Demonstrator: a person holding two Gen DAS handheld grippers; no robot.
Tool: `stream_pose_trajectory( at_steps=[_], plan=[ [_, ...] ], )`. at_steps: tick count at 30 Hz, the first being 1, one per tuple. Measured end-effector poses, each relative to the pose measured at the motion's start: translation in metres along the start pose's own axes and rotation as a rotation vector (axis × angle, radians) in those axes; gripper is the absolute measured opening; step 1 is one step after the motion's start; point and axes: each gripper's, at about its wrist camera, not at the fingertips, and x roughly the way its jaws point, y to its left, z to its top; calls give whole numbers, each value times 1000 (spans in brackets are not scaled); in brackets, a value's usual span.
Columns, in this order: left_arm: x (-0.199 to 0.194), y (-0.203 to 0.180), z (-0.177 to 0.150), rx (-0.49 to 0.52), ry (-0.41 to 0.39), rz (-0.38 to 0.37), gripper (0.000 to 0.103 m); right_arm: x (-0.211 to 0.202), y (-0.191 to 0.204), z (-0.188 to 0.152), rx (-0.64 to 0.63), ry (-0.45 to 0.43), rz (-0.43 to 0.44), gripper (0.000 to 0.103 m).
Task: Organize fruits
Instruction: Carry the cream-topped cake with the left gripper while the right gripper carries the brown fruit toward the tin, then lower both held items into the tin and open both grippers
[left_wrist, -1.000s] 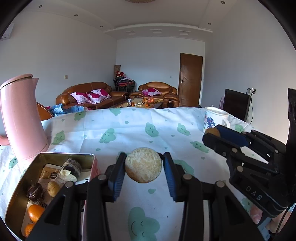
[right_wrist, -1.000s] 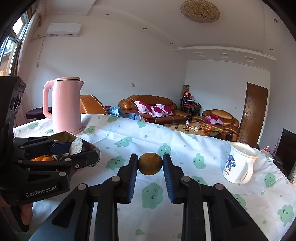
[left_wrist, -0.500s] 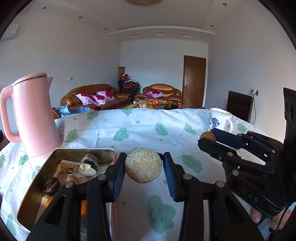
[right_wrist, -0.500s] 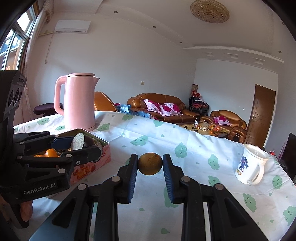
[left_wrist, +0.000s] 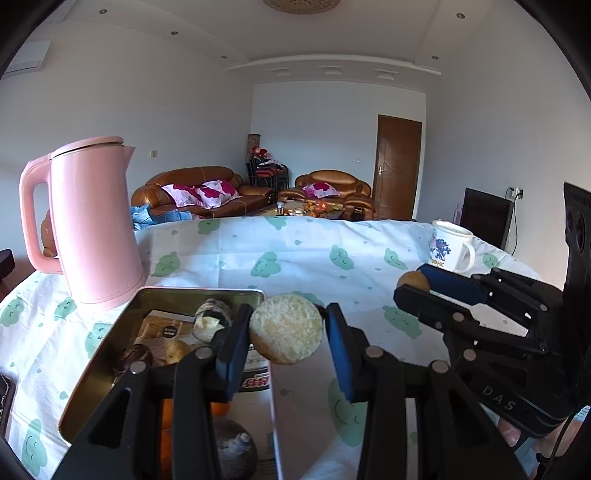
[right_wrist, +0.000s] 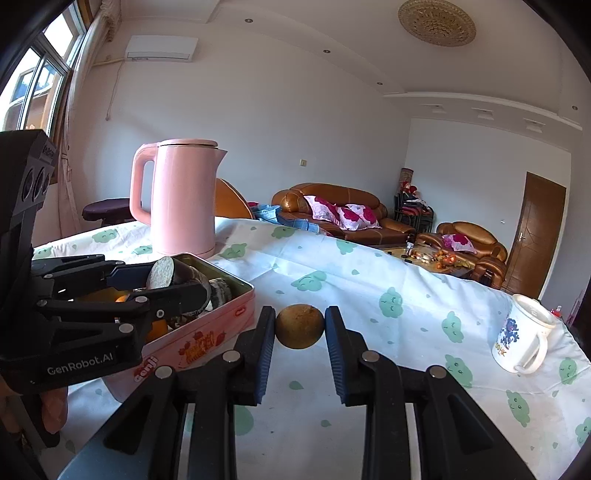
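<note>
The left claw (left_wrist: 288, 334) pinches a pale round fruit (left_wrist: 286, 332) over the tin's (left_wrist: 199, 293) right edge, the right claw (right_wrist: 300, 326) pinches a brown fruit (right_wrist: 300, 326) beside it, and either might roll off the table if dropped early.

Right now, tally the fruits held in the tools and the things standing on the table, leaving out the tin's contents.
fruits held: 2, pale fruit in left tool, brown fruit in right tool
kettle: 1
mug: 1
tin: 1
total: 5
</note>
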Motion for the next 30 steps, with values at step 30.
stream_pose_trajectory(
  at_steps=[30],
  plan=[
    [-19,53,-6,-52,-4,76,42,17,48,13,-71,17,85,29]
  ],
)
